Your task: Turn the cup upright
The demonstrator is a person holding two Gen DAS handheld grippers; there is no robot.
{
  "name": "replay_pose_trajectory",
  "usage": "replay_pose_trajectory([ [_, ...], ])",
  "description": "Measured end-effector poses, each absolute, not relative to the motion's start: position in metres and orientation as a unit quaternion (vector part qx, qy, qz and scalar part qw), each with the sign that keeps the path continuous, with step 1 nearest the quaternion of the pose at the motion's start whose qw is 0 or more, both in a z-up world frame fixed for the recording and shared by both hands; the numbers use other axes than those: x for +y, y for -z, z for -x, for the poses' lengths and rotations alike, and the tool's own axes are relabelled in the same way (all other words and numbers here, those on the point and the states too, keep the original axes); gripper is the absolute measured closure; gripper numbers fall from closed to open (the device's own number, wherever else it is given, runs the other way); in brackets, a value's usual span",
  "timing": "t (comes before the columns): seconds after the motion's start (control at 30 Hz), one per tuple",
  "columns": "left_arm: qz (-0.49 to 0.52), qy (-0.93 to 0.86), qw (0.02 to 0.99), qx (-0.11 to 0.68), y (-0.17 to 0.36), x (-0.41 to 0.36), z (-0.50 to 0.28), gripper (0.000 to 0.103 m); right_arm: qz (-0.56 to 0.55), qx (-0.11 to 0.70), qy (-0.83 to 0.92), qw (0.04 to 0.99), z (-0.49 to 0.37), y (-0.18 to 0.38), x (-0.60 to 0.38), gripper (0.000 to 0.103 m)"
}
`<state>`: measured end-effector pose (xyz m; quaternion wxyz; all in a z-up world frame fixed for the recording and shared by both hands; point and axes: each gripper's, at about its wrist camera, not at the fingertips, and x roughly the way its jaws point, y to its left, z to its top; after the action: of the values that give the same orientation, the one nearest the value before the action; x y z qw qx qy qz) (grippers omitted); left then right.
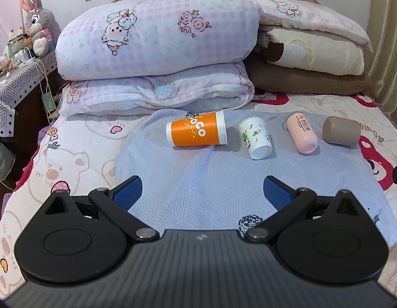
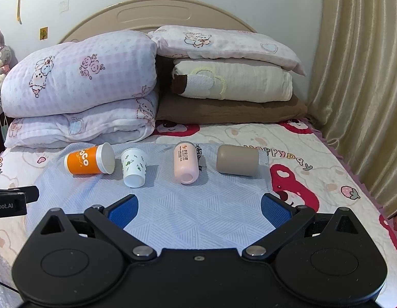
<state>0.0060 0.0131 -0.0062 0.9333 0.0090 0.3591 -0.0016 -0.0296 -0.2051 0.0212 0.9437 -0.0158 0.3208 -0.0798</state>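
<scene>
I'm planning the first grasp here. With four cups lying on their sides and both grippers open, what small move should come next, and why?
Probably ease the left gripper forward toward the orange cup. It lies on its side on the blue cloth, nearest that gripper's side, and both it and the right gripper are open, short of every cup.

We see a bed (image 2: 313, 148) with a bear sheet, a blue cloth (image 2: 188, 213) spread on it, four cups lying on their sides on the cloth, folded blankets (image 2: 80, 89) stacked behind
</scene>
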Motion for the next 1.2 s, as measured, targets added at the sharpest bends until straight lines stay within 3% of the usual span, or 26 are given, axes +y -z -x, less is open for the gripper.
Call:
replay_pose_trajectory([
  [1.2, 0.001, 0.006, 0.926, 0.378, 0.021, 0.018, -0.008, 0.001, 0.025, 0.330, 0.076, 0.941, 0.028, -0.018, -0.204, 0.000],
])
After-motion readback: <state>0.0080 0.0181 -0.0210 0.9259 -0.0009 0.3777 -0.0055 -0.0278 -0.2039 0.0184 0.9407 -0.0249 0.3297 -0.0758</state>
